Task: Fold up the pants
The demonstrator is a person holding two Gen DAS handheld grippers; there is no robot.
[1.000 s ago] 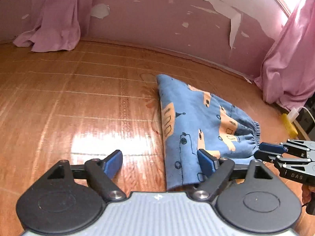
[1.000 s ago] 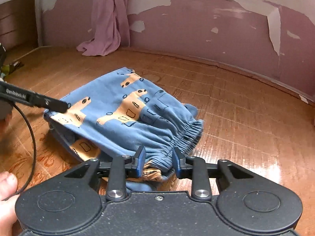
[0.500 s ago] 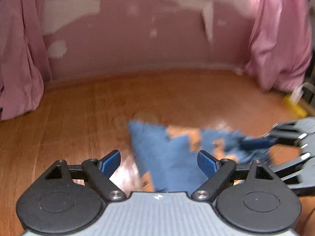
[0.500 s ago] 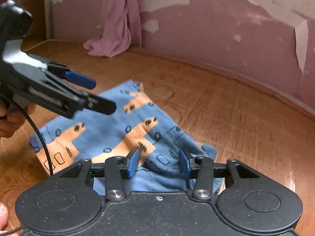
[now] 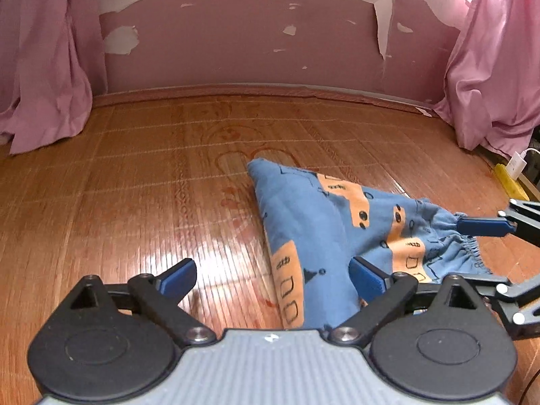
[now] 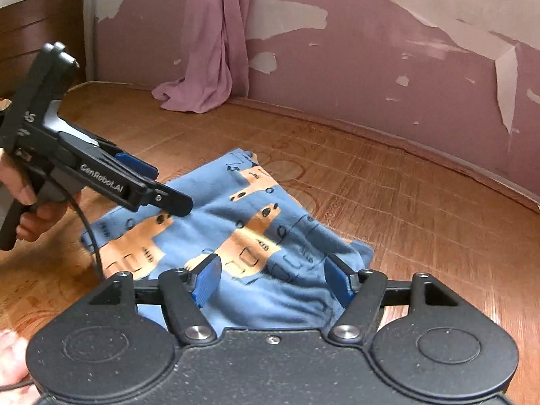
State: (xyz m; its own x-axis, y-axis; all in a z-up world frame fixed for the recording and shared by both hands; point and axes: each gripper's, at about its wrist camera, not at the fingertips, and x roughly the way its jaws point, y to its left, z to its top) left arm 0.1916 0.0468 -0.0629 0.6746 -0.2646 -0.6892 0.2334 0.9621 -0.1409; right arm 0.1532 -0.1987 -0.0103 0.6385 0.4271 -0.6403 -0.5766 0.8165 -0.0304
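My pants [image 5: 317, 236] lie folded on the woven mat floor [image 5: 135, 202], long axis running away from me. My left claw [image 5: 271, 278] hangs released over the near hem; my right claw [image 6: 271, 278], also released, straddles the gathered waistband, nearer the cloth.

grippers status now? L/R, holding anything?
Left gripper: open, holding nothing.
Right gripper: open over the blue pants, not gripping them.

left wrist: low, wallward | right wrist: low, leftward | shared: pants [image 5: 317, 236]
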